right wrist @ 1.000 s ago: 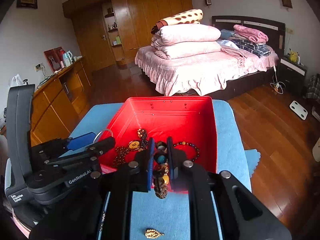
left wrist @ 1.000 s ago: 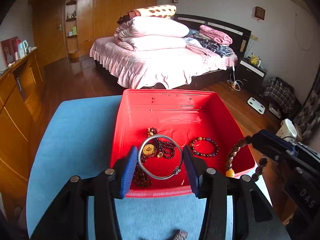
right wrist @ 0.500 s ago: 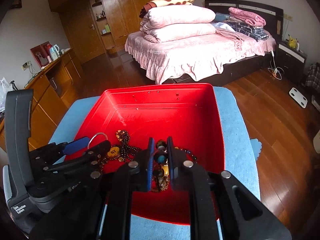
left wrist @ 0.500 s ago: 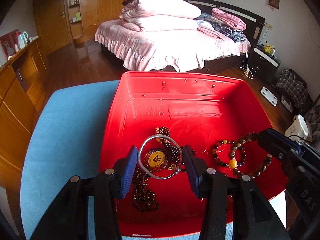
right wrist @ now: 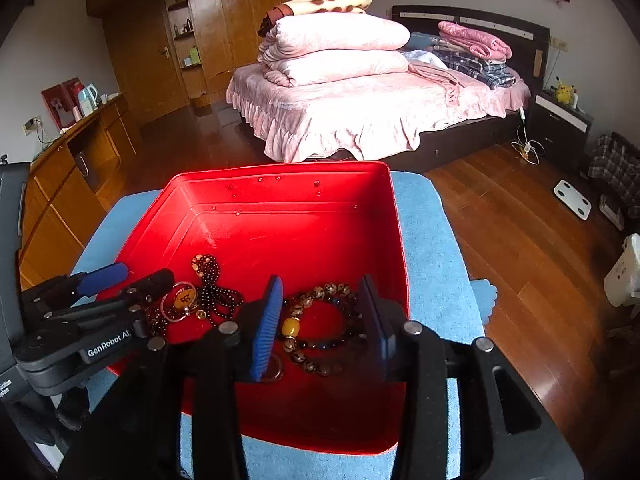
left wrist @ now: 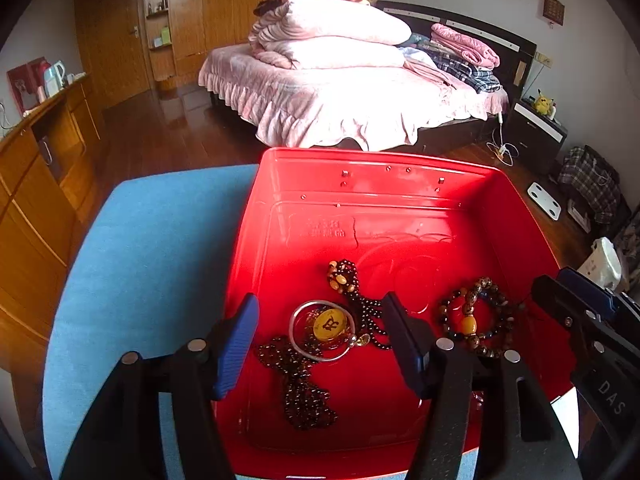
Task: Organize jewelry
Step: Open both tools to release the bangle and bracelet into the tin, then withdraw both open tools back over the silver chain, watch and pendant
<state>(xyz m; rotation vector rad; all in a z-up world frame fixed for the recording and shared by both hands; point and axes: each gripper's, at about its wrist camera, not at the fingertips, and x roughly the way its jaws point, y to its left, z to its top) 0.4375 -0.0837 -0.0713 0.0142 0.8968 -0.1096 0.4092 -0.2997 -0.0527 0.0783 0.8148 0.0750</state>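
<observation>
Bangle (left wrist: 322,330) now flat in bin (left wrist: 376,184)

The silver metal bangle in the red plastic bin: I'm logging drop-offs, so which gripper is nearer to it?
Left. The left gripper straddles the silver metal bangle, jaws opening; the right gripper sits off to its right.

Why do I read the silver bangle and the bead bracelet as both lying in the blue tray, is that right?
Not quite: the tray is red; the blue is the cloth under it. The left wrist view shows the silver bangle and bead bracelet lying in it.
</observation>
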